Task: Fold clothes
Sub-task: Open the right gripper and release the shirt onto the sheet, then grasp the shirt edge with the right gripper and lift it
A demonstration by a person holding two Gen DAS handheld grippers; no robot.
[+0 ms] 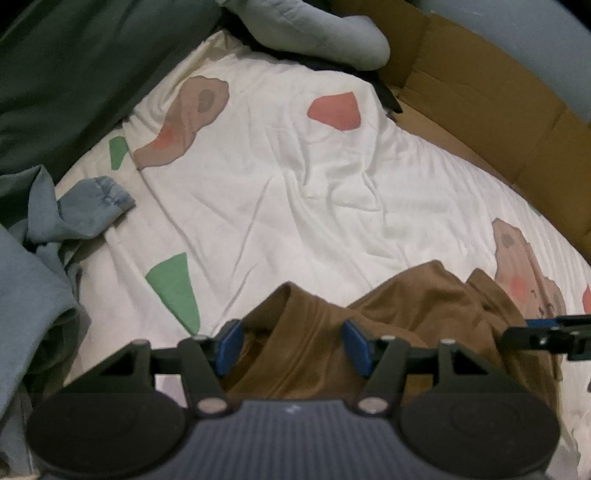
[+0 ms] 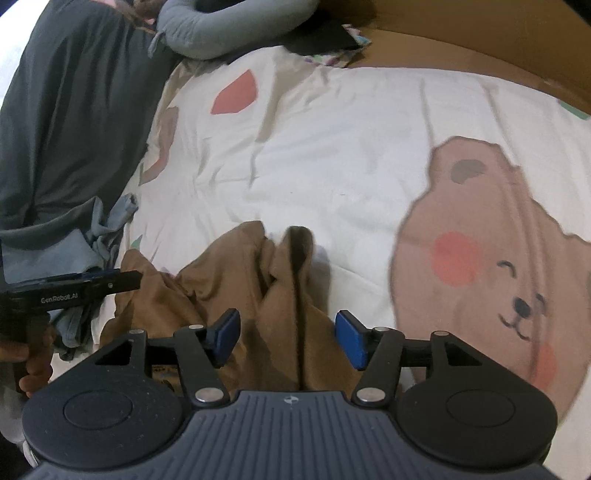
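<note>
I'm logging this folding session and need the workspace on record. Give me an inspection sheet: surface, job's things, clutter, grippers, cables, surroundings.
Surface: white bedsheet with bear, pink and green prints, wrinkled.
Job's things: brown garment lying crumpled on the sheet, near edge, unfolded.
Clutter: blue-grey clothes heaped at the left; dark green fabric behind them; grey cushion at the far end.
Grippers: left gripper open, brown cloth between its jaws, pads not pressing; right gripper open over the same garment, not gripping.
Cables: nothing seen.
Surroundings: cardboard along the bed's far right side; a hand on the left gripper's handle.
</note>
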